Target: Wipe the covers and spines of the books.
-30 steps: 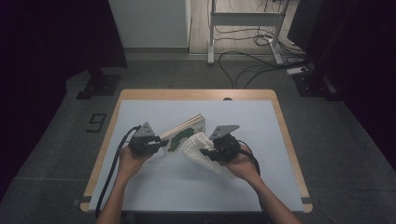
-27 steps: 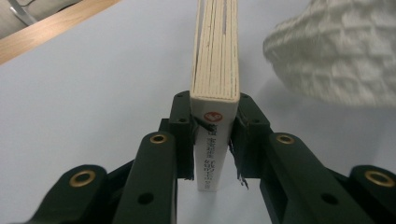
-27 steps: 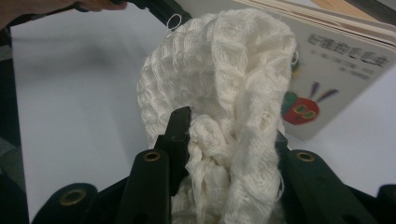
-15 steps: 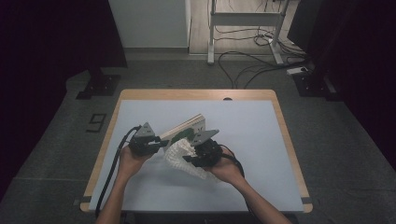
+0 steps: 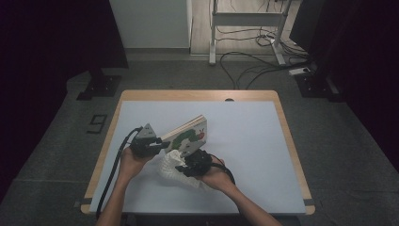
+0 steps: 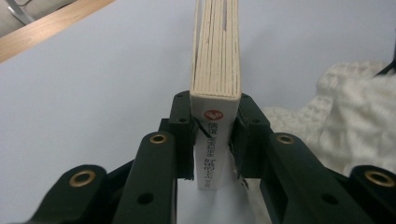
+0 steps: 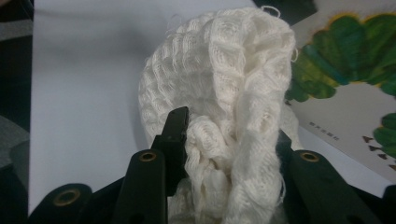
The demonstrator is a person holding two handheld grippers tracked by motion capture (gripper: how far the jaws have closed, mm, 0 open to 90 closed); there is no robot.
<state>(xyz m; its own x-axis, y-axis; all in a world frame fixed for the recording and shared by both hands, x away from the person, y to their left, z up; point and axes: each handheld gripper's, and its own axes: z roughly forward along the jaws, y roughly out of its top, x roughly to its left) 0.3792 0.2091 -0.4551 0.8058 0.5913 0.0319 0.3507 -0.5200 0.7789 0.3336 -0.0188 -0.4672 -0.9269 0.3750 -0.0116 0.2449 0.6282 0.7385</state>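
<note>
A thick board book (image 5: 188,133) with a green caterpillar on its cover is lifted off the table, tilted, by my left gripper (image 5: 162,145). In the left gripper view the jaws (image 6: 215,121) are shut on the spine end of the book (image 6: 215,70). My right gripper (image 5: 181,168) sits just in front of the book and is shut on a white knitted cloth (image 5: 169,165). In the right gripper view the bunched cloth (image 7: 224,93) fills the gap between the jaws (image 7: 229,135) and hides the right fingertip. The book's cover (image 7: 345,84) lies close behind it.
The pale blue table mat (image 5: 254,136) has a wooden border (image 5: 197,95). Cables and a metal stand's legs (image 5: 244,47) lie on the floor beyond the far edge. Both forearms come in from the near edge.
My right hand has moved left and down with the cloth, closer to the book and the left gripper. The left gripper and book have stayed in place.
</note>
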